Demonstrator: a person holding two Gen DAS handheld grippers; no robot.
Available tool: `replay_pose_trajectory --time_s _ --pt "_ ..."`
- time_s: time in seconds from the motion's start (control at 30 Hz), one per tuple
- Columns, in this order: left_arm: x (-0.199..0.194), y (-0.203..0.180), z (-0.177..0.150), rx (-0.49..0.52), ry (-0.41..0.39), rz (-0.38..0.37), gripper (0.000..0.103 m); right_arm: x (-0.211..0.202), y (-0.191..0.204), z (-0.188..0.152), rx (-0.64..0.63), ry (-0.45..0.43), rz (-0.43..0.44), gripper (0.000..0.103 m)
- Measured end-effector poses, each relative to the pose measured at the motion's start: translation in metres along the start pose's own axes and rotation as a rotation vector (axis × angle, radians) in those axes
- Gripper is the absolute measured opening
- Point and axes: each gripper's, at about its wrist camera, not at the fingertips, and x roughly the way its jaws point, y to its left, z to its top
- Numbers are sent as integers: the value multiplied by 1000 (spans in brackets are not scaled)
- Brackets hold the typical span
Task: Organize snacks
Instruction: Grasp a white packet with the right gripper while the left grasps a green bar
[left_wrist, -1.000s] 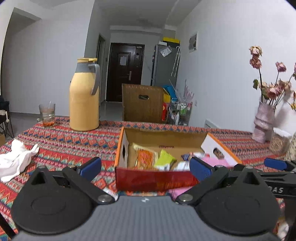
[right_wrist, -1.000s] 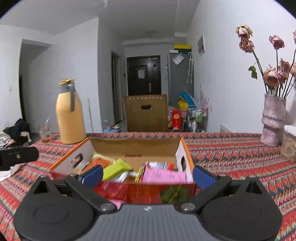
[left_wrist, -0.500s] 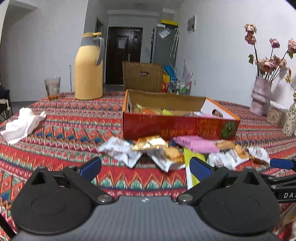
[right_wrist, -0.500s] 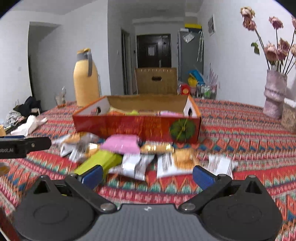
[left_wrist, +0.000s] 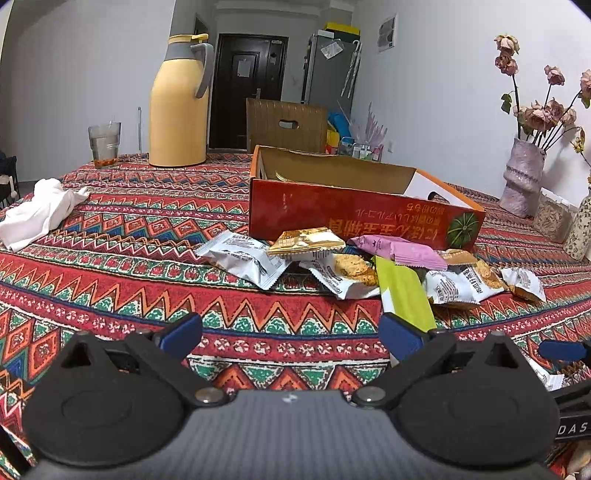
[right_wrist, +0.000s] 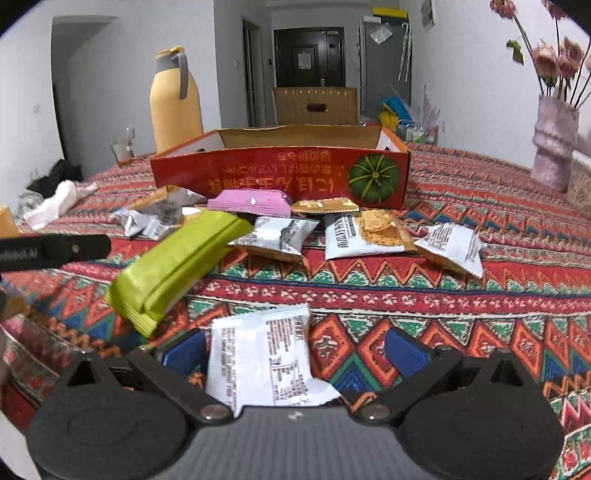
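While one box (right_wrist: 280, 173) stands, packets (right_wrist: 369, 236) scatter.

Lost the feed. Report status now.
Left tongs and right tongs open, empty. White snack packet between right tongs. Other snack packets loose before red box. Path unobstructed.

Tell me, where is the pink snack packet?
In both wrist views the pink snack packet lies on the tablecloth just before the red box, beside the gold packet.
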Motion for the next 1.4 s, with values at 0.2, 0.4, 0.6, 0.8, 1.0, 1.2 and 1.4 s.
replay_pose_trajectory --time_s 0.2,0.4,0.6,0.8,1.0,1.2,1.4 --pt "1 -1 -1 -4 6 -7 103 0 5 -2 -2 -8 -23 102" --pt "3 2 -1 -22 14 -18 103 -8 10 -2 -37 -31 20 65" --pt "2 3 -1 -23 15 -18 103 -14 15 -1 -48 -51 51 43" --pt "3 2 -1 -24 17 -14 103 -21 7 5 -22 -102 45 41" --pt "0 1 -1 -12 9 -18 103 -25 -5 16 0 -168 16 41" --pt "0 -8 3 23 21 -1 103 -23 -23 31 17 -216 -18 41" --pt "2 -24 15 50 59 -53 103 -18 -41 50 23 -268 -39 41"
